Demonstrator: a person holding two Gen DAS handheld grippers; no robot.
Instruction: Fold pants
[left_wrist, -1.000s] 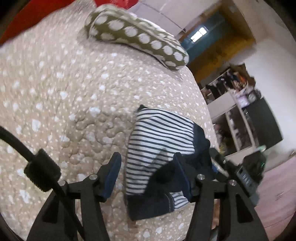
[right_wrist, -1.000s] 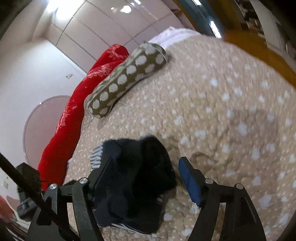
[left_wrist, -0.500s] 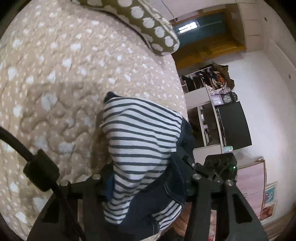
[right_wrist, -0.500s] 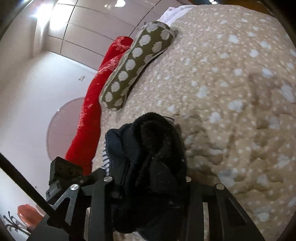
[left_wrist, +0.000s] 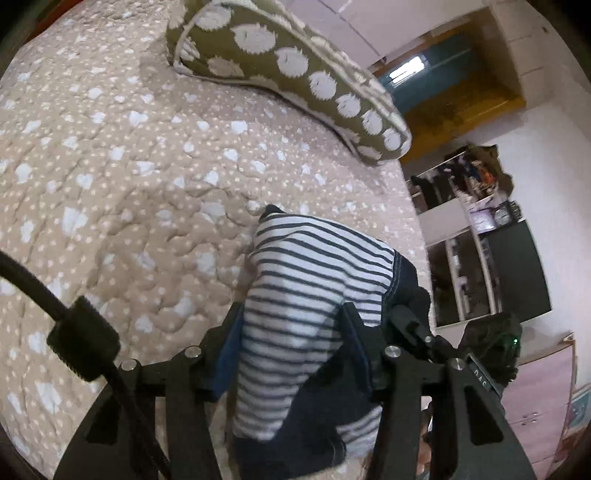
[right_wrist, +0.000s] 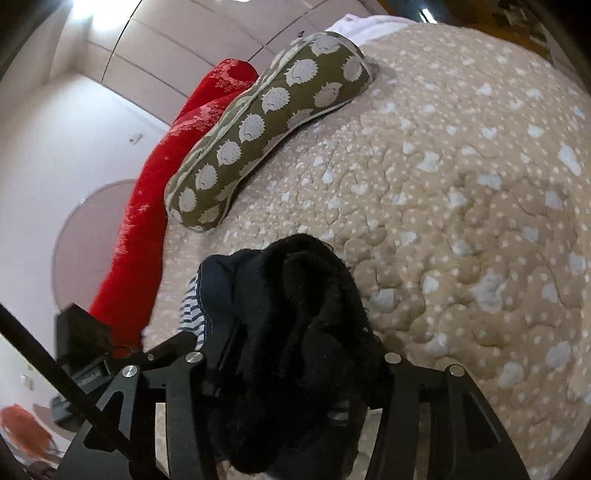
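Note:
The pants are a bunched bundle of navy-and-white striped cloth with dark denim and black fleece parts, held just above the beige bedspread. My left gripper is shut on the striped side of the pants. In the right wrist view the pants show their black fleece side, and my right gripper is shut on that side. The two grippers face each other across the bundle; the right gripper's body shows in the left wrist view.
An olive pillow with white dots lies at the far side of the bed, also in the right wrist view. A red blanket runs along the bed's edge. Shelves and a dark cabinet stand beyond the bed.
Both grippers went from open around the bundle to shut on it. The bundle has since been lifted and drawn slightly back from the bedspread.

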